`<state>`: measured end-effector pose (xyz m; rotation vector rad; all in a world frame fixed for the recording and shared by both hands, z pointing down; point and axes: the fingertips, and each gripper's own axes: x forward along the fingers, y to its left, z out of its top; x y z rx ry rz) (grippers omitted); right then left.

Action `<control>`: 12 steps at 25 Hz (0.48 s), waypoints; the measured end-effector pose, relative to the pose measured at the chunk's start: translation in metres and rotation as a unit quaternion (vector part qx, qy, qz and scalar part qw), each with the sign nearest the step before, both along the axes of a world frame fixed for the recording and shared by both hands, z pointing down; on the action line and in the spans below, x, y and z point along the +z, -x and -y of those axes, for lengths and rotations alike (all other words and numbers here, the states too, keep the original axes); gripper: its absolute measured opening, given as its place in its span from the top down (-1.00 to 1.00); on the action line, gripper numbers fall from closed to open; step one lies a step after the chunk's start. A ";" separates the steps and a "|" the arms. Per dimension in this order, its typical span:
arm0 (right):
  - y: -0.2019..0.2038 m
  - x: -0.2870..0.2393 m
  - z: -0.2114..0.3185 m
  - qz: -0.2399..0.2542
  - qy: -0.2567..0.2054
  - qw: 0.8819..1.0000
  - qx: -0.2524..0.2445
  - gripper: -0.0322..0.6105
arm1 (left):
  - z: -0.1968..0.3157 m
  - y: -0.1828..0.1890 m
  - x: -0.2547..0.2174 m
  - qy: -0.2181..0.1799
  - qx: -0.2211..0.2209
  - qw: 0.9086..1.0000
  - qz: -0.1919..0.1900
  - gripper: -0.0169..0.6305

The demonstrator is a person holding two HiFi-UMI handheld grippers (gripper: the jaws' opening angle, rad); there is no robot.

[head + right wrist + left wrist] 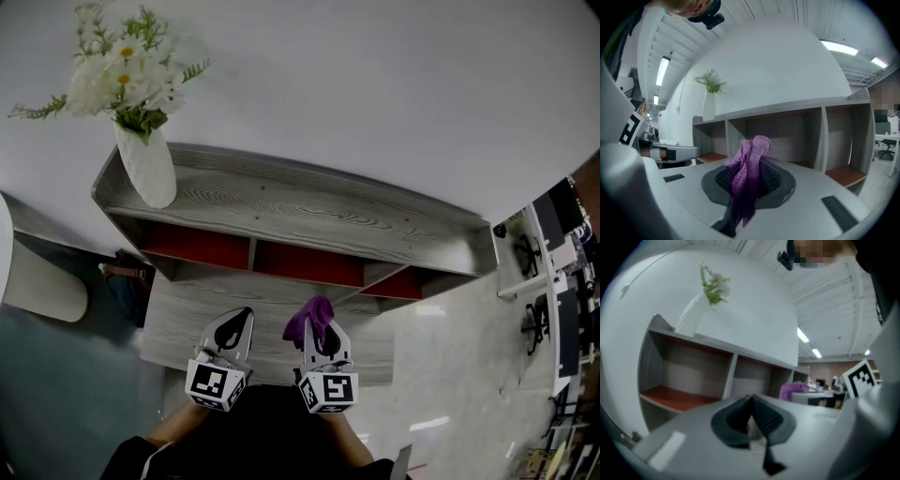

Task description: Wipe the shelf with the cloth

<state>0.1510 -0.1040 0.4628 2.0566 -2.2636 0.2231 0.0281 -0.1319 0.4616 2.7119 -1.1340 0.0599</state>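
1. White wall [375, 84] behind, open office far right w/ desks & chairs.
2. Cloth [747, 178]: purple knit, pinched at its middle. One wad pokes out past the tips and a tail hangs near side. Not touching any board yet.
3. R gripper [323, 339]: fingers clamped tight on cloth, pads hard against the knit.
4. L gripper [751, 420]: just left of R one, pads pressed together, nothing between them. Idle.
5. Shelf [309, 211]: grey wood-grain unit against wall, beyond both grippers. It has a top board w/ raised ends and three bays below w/ red floors, split by dividers [251, 255]. Grippers sit over the lower grey ledge [173, 319], apart from the bays.
6. Vase [147, 164]: white, upright on far-left end of top board, flowers [122, 75] in it.
7. Judgement: wipe not begun, cloth needs bringing onto a board first.
8. Risks:
   - Grip is a small pinch on a bunched wad, so drag on rough grain could pull cloth out.
   - Loose tail may snag on dividers or raised ends.
   - A leftward sweep on top could clip the vase. It looks tall & top-heavy w/ flowers, so prob tips easily.
   - If the wad folds back, bare tips scrape the wood.
   - L gripper so close could bump R one mid-stroke.
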 end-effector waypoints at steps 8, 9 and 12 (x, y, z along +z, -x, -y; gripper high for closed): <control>0.007 0.003 0.001 -0.005 -0.002 1.000 -0.011 0.76 | -0.003 -0.006 0.006 0.005 0.006 1.000 0.006 0.95; 0.008 0.004 0.002 -0.006 -0.003 1.000 -0.012 0.76 | -0.003 -0.006 0.006 0.004 0.006 1.000 0.006 0.95; 0.009 0.003 0.001 -0.007 -0.007 1.000 -0.013 0.76 | -0.003 -0.007 0.006 0.003 0.005 1.000 0.005 0.95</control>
